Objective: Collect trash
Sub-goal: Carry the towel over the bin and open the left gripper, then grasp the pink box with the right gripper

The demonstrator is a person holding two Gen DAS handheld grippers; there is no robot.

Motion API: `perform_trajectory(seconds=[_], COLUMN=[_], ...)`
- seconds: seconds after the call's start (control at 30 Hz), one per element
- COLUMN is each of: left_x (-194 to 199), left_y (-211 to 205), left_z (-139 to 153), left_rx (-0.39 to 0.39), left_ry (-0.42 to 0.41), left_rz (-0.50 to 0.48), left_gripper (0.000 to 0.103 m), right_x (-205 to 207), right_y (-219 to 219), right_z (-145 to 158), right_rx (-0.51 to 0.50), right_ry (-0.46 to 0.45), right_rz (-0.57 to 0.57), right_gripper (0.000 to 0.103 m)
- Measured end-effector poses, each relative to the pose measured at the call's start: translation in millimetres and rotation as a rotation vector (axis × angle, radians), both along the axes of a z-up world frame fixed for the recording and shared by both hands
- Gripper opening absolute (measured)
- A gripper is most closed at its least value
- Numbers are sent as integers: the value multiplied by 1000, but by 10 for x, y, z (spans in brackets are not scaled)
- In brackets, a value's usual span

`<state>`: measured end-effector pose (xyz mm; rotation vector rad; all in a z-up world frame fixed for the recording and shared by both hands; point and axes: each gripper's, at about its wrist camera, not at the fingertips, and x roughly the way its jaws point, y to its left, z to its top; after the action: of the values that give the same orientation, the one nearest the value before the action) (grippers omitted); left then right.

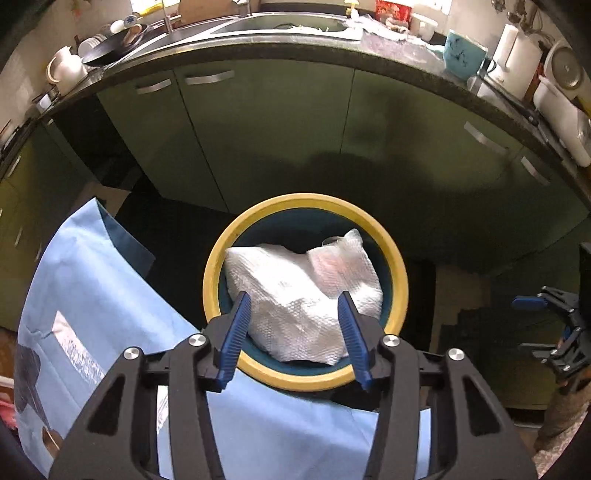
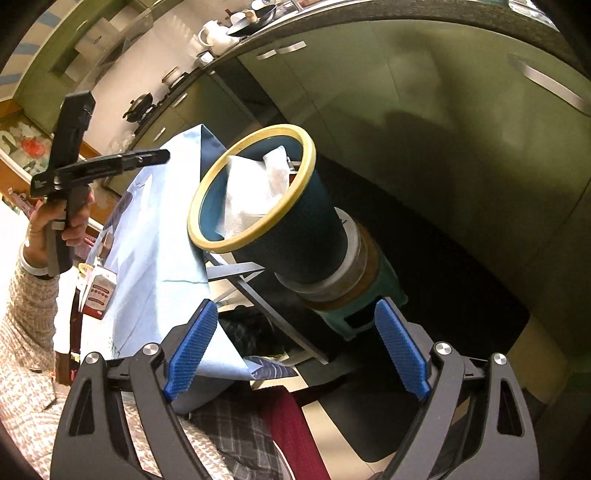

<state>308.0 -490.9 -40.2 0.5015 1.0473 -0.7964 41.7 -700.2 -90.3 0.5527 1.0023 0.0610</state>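
A crumpled white paper towel (image 1: 303,295) lies inside a dark blue trash bin with a yellow rim (image 1: 212,280). My left gripper (image 1: 295,306) is open and empty, hovering just above the bin's mouth, fingers either side of the towel without touching it. In the right wrist view the bin (image 2: 314,229) stands on a green stool, the towel (image 2: 251,192) sticking up inside it. My right gripper (image 2: 295,325) is open and empty, lower and to the side of the bin. The left gripper (image 2: 164,157) shows there from the side, above the table.
A table with a light blue cloth (image 1: 103,302) stands left of the bin; a small carton (image 2: 98,295) sits on it. Green kitchen cabinets (image 1: 277,129) and a cluttered countertop with a sink (image 1: 280,22) lie behind. The green stool (image 2: 354,314) stands on a dark floor mat.
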Motion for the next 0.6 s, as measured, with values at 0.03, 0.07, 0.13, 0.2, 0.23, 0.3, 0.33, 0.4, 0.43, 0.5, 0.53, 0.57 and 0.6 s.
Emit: perform_trajectory(seconds=[0.03, 0.07, 0.13, 0.2, 0.23, 0.3, 0.33, 0.4, 0.43, 0.5, 0.53, 0.57, 0.6], left_x=[-35, -65, -222, -383, -468, -673, -797, -980, -1073, -1246, -1310, -1402, -1462], left_y=[45, 120, 344, 614, 755, 1132, 1360, 1734, 1920, 2365, 2574, 2839, 3001], left_z=[92, 186, 470, 716, 850, 1077, 1174, 1288, 1326, 1335, 1330, 1303, 1279], left_rx=[-16, -29, -82, -134, -161, -215, -230, -239, -240, -235, -235, -240, -242], left_ry=[-6, -15, -52, -86, -105, -149, -179, -224, -242, -258, -257, -252, -246], left_rz=[6, 9, 20, 43, 62, 110, 140, 195, 228, 309, 351, 408, 441], left_gripper=[47, 47, 47, 48, 51, 57, 59, 59, 59, 59, 59, 59, 59], right_x=[1, -3, -10, 2, 28, 100, 143, 318, 422, 611, 681, 788, 867], right_y=[18, 25, 62, 115, 159, 277, 346, 641, 831, 1216, 1391, 1686, 1951], right_z=[-5, 5, 25, 58, 86, 150, 187, 307, 375, 494, 543, 617, 679], right_rx=[1, 2, 3, 2, -2, -9, -11, -24, -34, -51, -59, -81, -106], right_ry=[-1, -2, -8, -18, -23, -37, -43, -62, -72, -89, -96, -106, -121], right_rz=[4, 6, 11, 24, 39, 80, 105, 211, 274, 392, 441, 520, 593], right_gripper=[86, 86, 86, 87, 87, 87, 87, 87, 87, 87, 87, 88, 89])
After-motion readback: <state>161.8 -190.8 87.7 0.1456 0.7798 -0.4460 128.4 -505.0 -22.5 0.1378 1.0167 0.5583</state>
